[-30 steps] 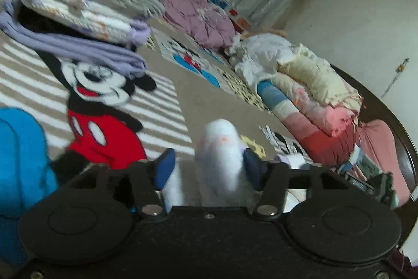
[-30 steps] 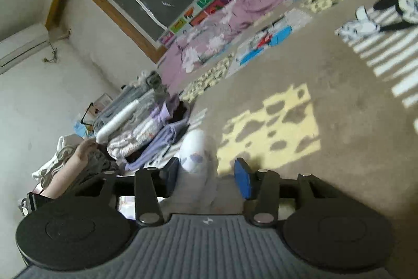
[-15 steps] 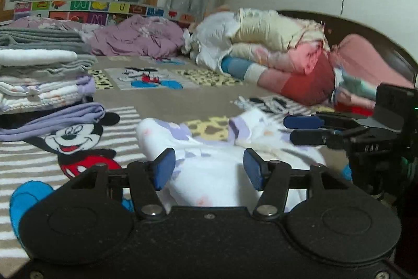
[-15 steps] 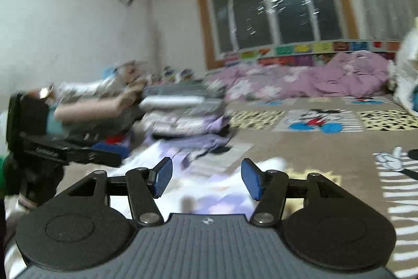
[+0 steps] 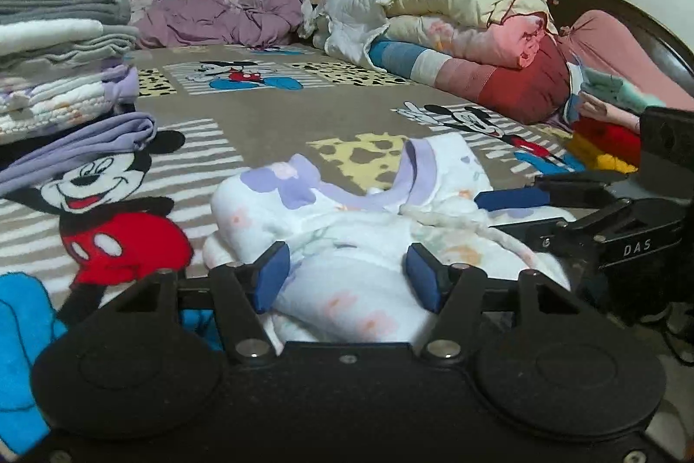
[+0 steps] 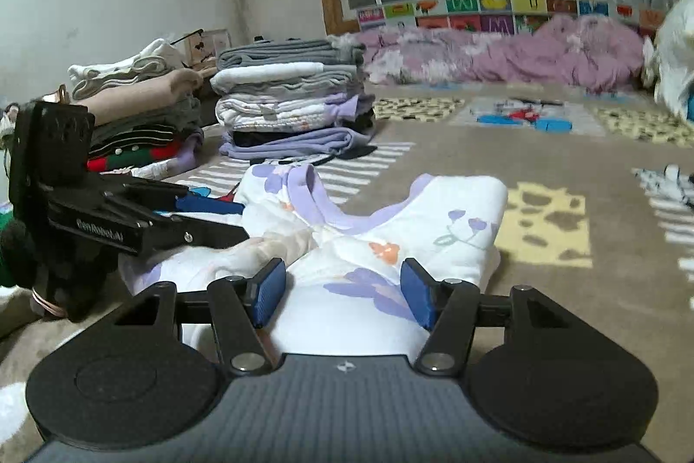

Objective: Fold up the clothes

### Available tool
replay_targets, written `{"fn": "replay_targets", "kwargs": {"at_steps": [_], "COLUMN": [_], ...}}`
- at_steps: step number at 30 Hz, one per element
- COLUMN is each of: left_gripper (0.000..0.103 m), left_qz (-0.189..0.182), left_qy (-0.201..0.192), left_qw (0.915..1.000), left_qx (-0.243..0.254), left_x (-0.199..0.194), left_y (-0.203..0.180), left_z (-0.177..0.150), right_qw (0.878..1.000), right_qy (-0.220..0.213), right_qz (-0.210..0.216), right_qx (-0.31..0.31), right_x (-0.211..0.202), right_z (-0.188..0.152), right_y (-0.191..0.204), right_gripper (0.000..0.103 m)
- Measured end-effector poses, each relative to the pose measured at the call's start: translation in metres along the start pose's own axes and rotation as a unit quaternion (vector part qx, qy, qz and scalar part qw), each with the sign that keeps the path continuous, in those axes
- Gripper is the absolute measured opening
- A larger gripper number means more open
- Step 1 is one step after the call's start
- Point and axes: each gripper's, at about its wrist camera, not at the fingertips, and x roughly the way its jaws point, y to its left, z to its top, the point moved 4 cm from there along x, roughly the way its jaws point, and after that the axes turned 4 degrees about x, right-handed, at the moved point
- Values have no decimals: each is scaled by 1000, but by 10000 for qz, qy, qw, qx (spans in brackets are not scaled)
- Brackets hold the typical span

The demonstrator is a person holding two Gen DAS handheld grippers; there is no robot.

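A white garment (image 5: 347, 220) with purple flowers and lilac trim lies bunched on the Mickey Mouse bedspread (image 5: 260, 124). My left gripper (image 5: 347, 278) has a thick fold of it between its blue pads, which touch the cloth; its jaws are opening. In the right wrist view the same garment (image 6: 390, 228) fills the gap of my right gripper (image 6: 345, 296), whose jaws stand loosely around it. Each gripper shows in the other's view: the right gripper (image 5: 490, 211) at the garment's right side, the left gripper (image 6: 243, 222) at its left side.
A stack of folded clothes (image 5: 65, 72) (image 6: 295, 94) stands at the left, with a second pile (image 6: 143, 124) beyond it. Rolled quilts and pillows (image 5: 455, 29) line the headboard side. A crumpled purple blanket (image 6: 499, 50) lies under the window.
Both views have rolled back to level. The garment, earlier bunched upright in the jaws, now rests spread on the bedspread. The right jaws stand wider than a second ago.
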Motion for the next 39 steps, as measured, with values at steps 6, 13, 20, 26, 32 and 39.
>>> {"fn": "replay_targets", "kwargs": {"at_steps": [6,13,20,26,32,39], "left_gripper": [61,61,61,61,69,74], "left_qz": [171,245,231,199,187,271], "left_qy": [-534,-523,76,19,-640,-497], "left_qw": [9983,9983,9997,9995,9915,9662], "left_qx": [143,48,-20,-239,-1122,-2515], "left_x": [-26,-6,22,16,-19,-46], "left_y": [-9,3,8,8,21,41], "left_z": [19,25,10,11,27,9], "right_qw": [9989,9949,9988,9972,9944,9695], "right_qy": [-436,-771,175,321,-260,-220], "right_qz": [50,-42,78,123,120,148], "right_qx": [-175,-644,453,664,1020,2435], "right_x": [-24,-16,21,23,-5,-33], "right_z": [13,44,25,19,29,14], "right_y": [6,-4,-44,-45,-47,-74], "right_gripper": [59,70,71,72,80,88]}}
